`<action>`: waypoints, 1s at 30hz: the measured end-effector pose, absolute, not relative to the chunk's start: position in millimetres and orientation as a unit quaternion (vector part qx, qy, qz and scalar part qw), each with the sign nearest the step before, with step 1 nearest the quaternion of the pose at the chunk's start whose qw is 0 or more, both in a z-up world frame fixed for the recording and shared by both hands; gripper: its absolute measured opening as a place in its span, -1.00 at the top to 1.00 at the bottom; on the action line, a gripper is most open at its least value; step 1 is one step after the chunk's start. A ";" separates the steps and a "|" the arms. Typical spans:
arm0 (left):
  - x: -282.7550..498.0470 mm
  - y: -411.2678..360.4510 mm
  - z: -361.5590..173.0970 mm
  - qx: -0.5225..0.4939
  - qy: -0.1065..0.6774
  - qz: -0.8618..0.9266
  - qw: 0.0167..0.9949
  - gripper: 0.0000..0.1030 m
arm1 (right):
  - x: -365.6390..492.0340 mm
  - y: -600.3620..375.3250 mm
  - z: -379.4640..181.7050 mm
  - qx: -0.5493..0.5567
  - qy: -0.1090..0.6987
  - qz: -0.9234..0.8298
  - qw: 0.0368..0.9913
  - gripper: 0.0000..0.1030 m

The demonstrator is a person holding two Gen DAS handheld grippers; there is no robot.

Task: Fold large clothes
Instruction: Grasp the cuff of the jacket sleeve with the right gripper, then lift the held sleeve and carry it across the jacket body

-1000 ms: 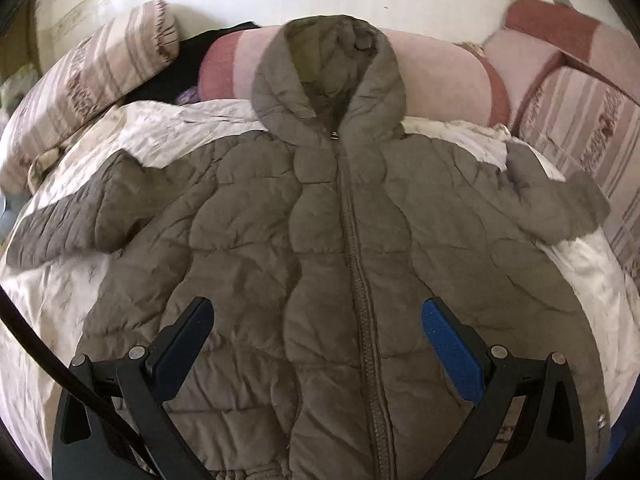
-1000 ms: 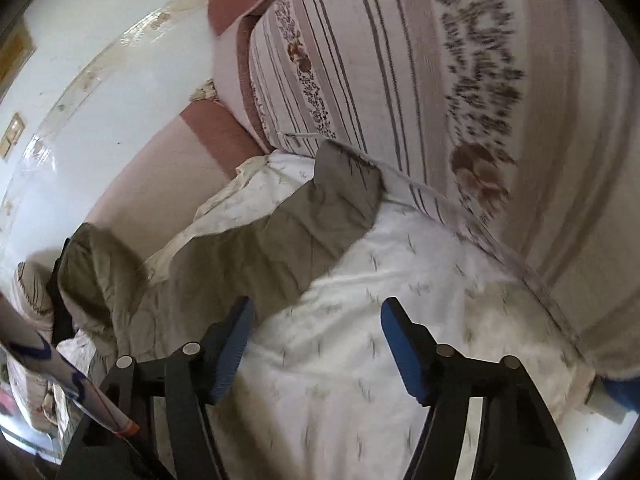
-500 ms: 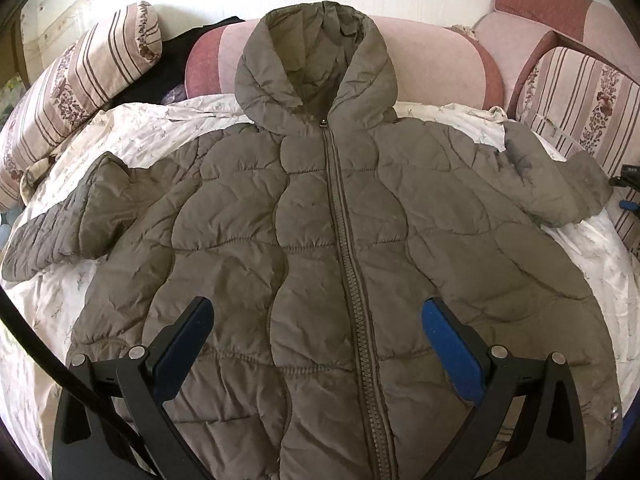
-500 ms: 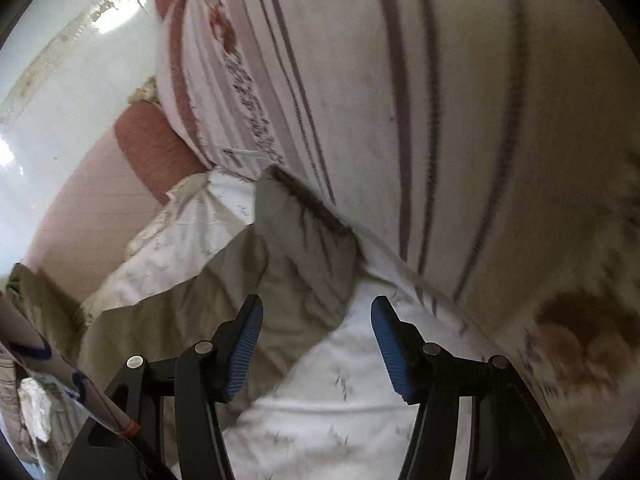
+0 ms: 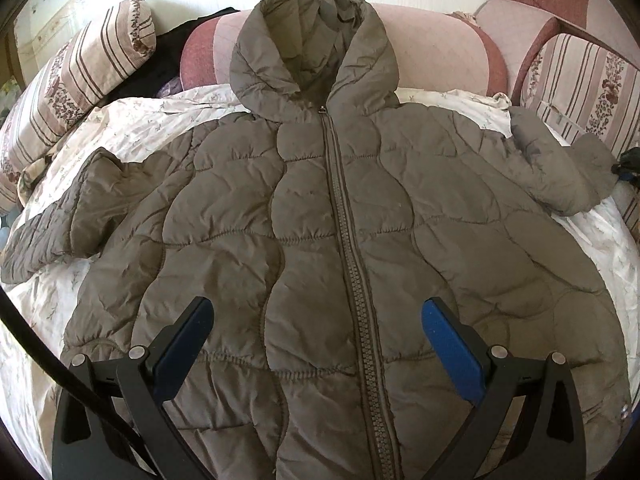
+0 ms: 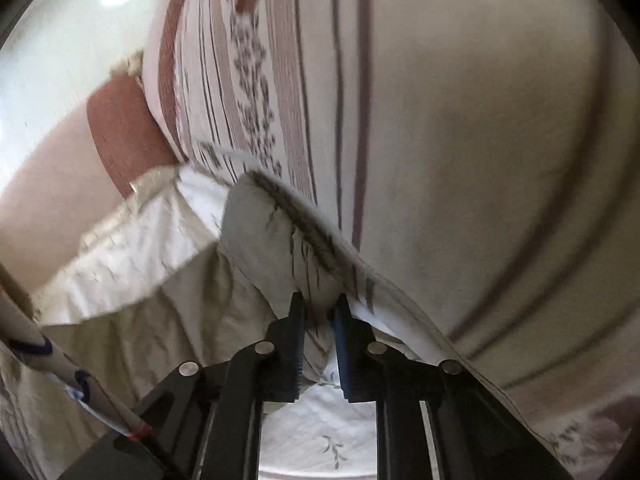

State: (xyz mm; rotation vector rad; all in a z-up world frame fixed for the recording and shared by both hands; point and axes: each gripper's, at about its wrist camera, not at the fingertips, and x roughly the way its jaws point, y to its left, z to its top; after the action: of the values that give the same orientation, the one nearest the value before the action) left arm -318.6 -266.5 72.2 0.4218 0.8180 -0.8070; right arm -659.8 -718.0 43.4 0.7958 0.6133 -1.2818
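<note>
A grey-brown quilted hooded jacket (image 5: 320, 216) lies face up and zipped on the bed, hood toward the far pillows, both sleeves spread out. My left gripper (image 5: 316, 320) is open and empty above the jacket's lower front. In the right wrist view my right gripper (image 6: 319, 312) is shut on the cuff of the jacket's right sleeve (image 6: 272, 232), close against a striped cushion. The right gripper also shows as a dark shape at the sleeve end in the left wrist view (image 5: 626, 164).
The bed has a white flowered sheet (image 5: 132, 120). A striped pillow (image 5: 72, 80) lies at the far left, a pink bolster (image 5: 432, 52) behind the hood, and a striped cushion (image 6: 460, 120) stands along the right edge. A dark garment (image 5: 160, 68) lies behind the left pillow.
My right gripper moved in onto the right sleeve cuff and closed on it. The left gripper drew back slightly and stays open over the jacket.
</note>
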 end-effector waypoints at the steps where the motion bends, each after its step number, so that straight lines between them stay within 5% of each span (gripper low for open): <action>1: -318.5 -265.5 73.3 0.196 0.383 -0.379 0.820 -1.00 | -662.0 -712.8 51.6 0.345 0.267 -0.575 0.693 0.73; 15: -318.0 -246.8 99.1 0.173 0.359 -0.376 0.837 -1.00 | -691.7 -632.9 235.2 0.262 0.165 -0.601 0.737 0.75; 30: -259.8 -173.5 130.0 0.096 0.357 -0.315 0.874 -1.00 | -538.7 -464.7 347.0 0.207 0.132 -0.415 0.876 0.86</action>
State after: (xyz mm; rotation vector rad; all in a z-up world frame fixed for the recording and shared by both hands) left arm -259.8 -173.5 130.0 0.2006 0.7453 -0.6576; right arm -538.7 -464.7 347.0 0.4317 0.2762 -0.8651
